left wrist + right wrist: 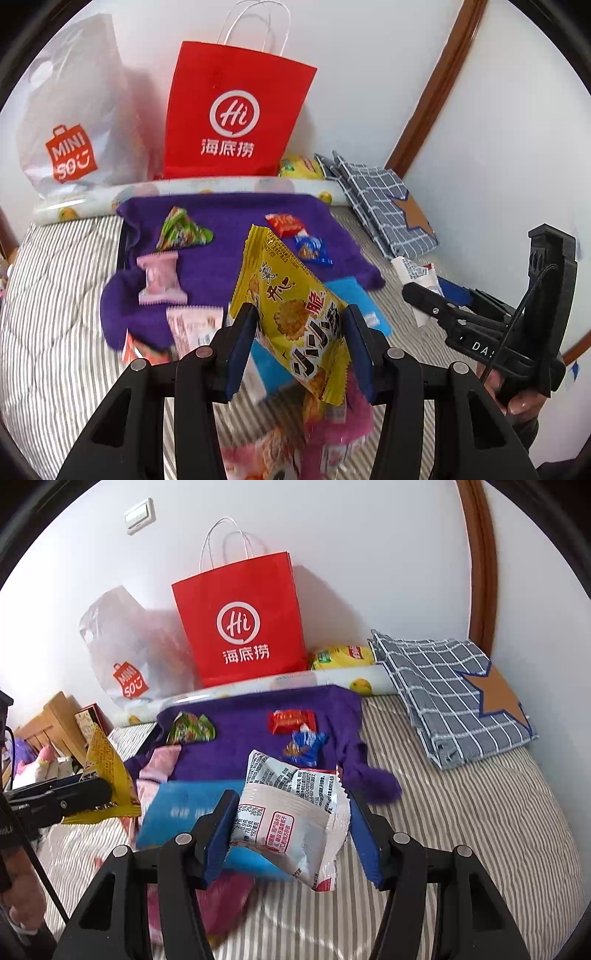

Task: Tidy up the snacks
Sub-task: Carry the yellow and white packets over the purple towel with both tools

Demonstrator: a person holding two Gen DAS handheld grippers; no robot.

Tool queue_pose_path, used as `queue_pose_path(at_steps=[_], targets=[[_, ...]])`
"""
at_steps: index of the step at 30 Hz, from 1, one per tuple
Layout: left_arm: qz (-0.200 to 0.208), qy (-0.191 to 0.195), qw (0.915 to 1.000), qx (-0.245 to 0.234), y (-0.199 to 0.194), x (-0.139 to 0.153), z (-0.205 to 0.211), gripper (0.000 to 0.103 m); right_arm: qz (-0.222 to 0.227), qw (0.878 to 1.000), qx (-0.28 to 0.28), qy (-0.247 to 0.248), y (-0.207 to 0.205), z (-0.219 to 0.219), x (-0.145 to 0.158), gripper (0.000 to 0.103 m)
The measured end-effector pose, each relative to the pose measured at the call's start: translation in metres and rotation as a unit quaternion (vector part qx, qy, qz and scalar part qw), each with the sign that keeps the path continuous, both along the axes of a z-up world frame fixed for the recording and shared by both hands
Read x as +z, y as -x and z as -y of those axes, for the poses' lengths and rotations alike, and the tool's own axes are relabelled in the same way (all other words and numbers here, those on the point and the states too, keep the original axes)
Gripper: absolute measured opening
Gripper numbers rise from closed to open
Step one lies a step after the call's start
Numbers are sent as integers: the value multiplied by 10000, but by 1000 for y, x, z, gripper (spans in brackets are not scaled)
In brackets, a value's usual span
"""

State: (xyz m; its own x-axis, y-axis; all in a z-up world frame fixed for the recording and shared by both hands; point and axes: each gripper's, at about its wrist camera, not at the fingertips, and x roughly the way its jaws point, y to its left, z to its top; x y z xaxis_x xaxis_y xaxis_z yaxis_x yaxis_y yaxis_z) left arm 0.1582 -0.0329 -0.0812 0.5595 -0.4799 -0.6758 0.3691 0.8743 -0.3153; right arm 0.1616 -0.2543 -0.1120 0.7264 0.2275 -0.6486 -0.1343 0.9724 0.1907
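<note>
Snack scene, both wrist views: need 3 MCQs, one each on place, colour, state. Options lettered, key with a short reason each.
1. Where does the red paper bag stand?
A. against the wall behind the purple cloth
B. on the checked cloth
C. flat on the striped bedding

2. What colour is the packet in the left gripper?
A. blue
B. yellow
C. green

3. What is the right gripper doing?
A. open and empty
B. shut on a white packet
C. resting on the red bag

Key: 1 A, the bag is upright at the wall; 2 B, the yellow packet sits between the pads; 3 B, the pads clamp the white packet.
</note>
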Motion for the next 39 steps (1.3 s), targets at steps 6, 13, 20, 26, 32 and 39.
queue_pose_path(at_steps=[6, 13, 20, 26, 32, 39], targets=[[146, -46, 9994, 300, -33, 11, -3, 48, 58, 10000, 50, -38, -37, -3, 13, 57], [423, -220, 9963, 714, -77, 20, -14, 49, 81, 9998, 122, -122, -88, -11, 22, 57], [257, -268, 9954, 887, -99, -9, -33, 49, -65, 9995, 249, -160, -121, -19, -3, 57], [-170, -250, 9935, 1102, -105, -43, -51, 49, -514, 9985, 196, 2, -130, -14, -42, 57], [-261, -312, 9931, 1101, -104, -50, -48, 49, -703, 9971, 253, -127, -133, -9, -53, 57], [-353, -266, 9933, 1065, -108, -55, -47, 47, -834, 9957, 405, -46, -135, -16, -59, 57]])
